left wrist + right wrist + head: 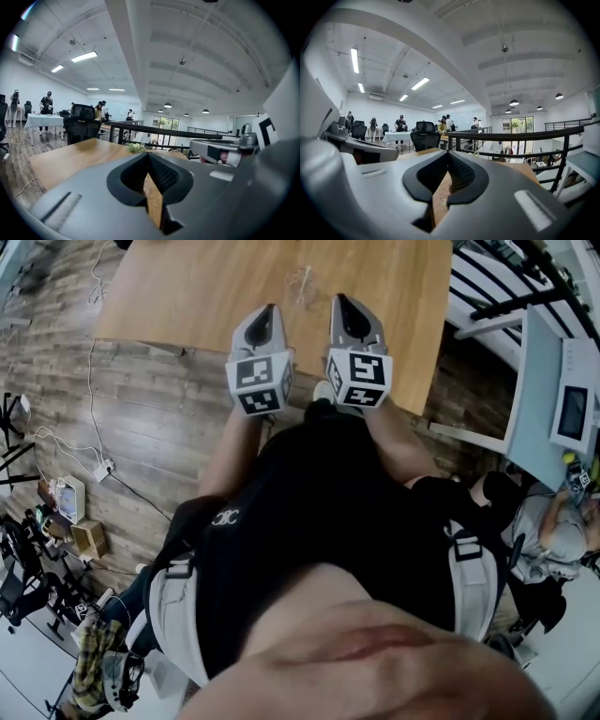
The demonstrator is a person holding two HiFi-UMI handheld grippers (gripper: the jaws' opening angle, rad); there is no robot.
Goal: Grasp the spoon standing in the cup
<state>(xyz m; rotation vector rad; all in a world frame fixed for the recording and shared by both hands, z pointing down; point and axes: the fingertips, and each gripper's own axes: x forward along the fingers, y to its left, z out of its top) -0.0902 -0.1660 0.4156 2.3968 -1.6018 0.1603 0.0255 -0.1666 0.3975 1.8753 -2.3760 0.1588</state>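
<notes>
**A:** How are the two grippers held?

**B:** The grey left gripper [271,309] and the grey right gripper [340,300] are held side by side over the near edge of the light brown wooden tabletop [187,296]. The fingers of both are seen pressed together at the tips, with nothing caught between them.

**A:** Where are the spoon and the cup?

**B:** Neither can be made out in any view. Only a small white-and-green flower sprig [135,147] is seen lying on the tabletop ahead of the left gripper.

**A:** What else is around?

**B:** A black metal railing [159,131] is seen beyond the tabletop's far edge. A black mesh office chair [78,125] stands off to the left, and a white-draped table [43,120] with people standing by it is seen further back. On the dark plank floor [169,409] a white power strip with cables [101,468] lies to the left. A pale grey desk [534,399] carrying a small white screen unit [574,413] stands to the right.
</notes>
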